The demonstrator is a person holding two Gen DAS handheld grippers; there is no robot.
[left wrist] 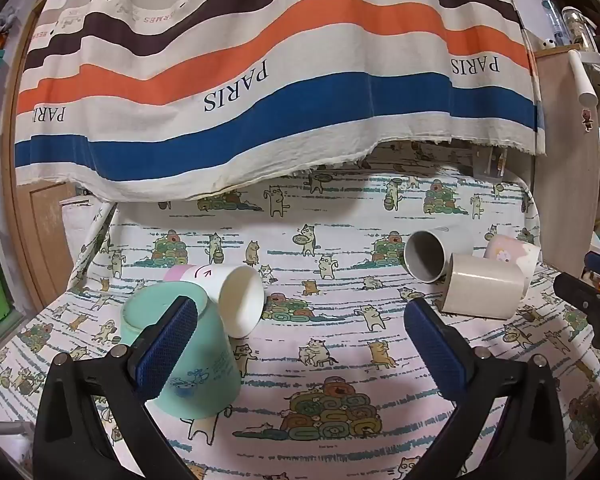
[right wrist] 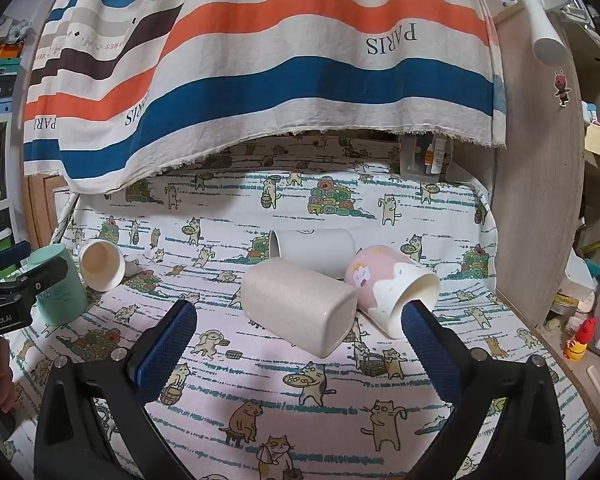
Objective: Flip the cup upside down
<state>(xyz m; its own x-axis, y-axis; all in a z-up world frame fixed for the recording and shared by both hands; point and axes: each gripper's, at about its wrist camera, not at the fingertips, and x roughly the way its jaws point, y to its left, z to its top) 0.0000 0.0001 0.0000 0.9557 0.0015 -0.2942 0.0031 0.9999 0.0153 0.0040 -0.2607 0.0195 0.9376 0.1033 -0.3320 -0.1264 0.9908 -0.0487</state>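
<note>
Five cups sit on the cat-print cloth [left wrist: 332, 360] that covers the counter. The mint-green cup [left wrist: 188, 356] stands upside down, base up, near left; the left finger of the left hand-held gripper [left wrist: 300, 340] covers part of its side, so I cannot tell whether the pad touches it. That gripper's blue pads are spread wide, with nothing between them. In the right wrist view the left gripper's black body also hides part of the same cup.

Just behind the mint cup a white paper cup with a pink band [left wrist: 236, 300] lies on its side, mouth toward the camera and touching the mint cup; its far end is hard to make out.

To the right, three cups lie tipped over in a cluster: a speckled beige cup [right wrist: 300, 312] nearest, a grey mug [right wrist: 312, 252] behind it, and a pink-and-white cup [right wrist: 388, 288] at the right. The beige cup hides the grey mug's lower side and touches the pink cup. The right hand-held gripper [right wrist: 300, 340] is also spread wide and holds nothing; its right finger overlaps the pink cup's mouth in the picture.

A striped cloth printed PARIS [left wrist: 260, 80] hangs over the far edge, hiding what lies behind. A wooden panel [right wrist: 540, 200] stands at right.
</note>
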